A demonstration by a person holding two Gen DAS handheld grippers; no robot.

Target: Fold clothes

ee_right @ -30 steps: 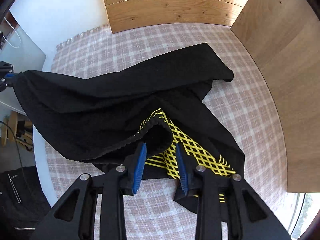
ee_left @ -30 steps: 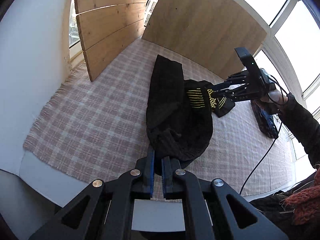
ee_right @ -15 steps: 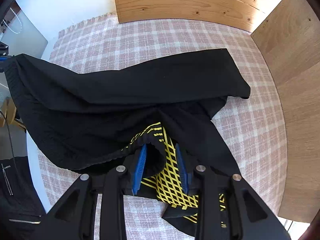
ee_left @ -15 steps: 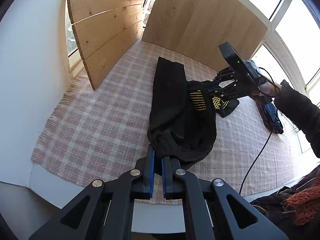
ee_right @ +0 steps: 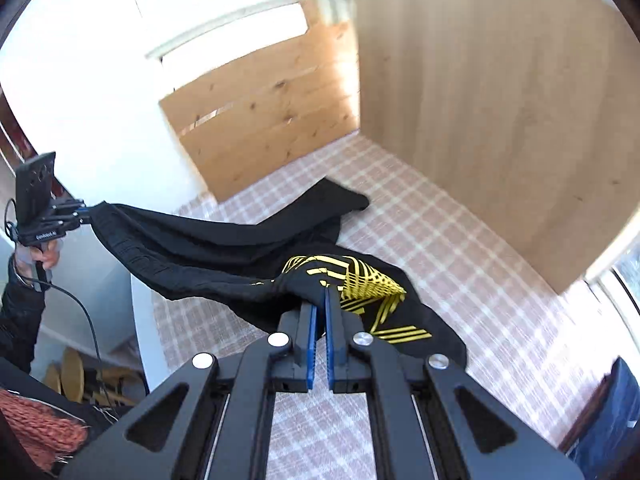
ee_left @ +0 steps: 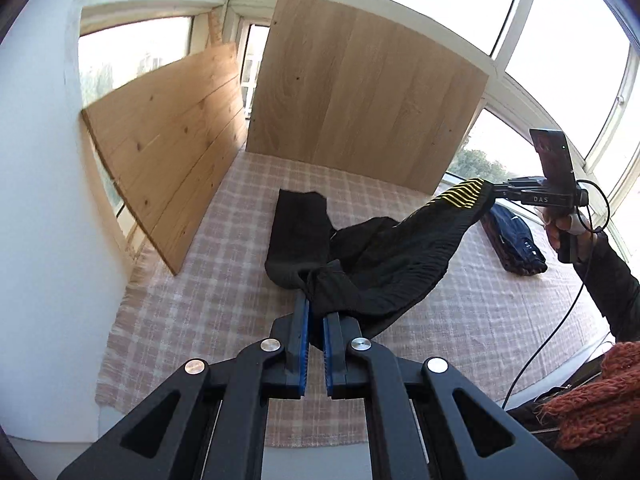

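Both grippers are clamped on the waistband of the black pants (ee_left: 372,256): the left gripper (ee_left: 315,312) pinches one end, the right gripper (ee_right: 321,300) the yellow-patterned end. The band hangs between them, lifted off the checked cloth (ee_left: 208,280). The legs trail away to the far side, cuffs on the cloth, so the long axis runs away from both hands, neither clearly nearer.

The trousers (ee_left: 372,256) hang stretched between the left gripper (ee_left: 316,320) at lower centre and the right gripper (ee_left: 496,192) at right, one leg lying on the bench (ee_left: 200,280); folded clothes (ee_left: 516,240) lie far right.
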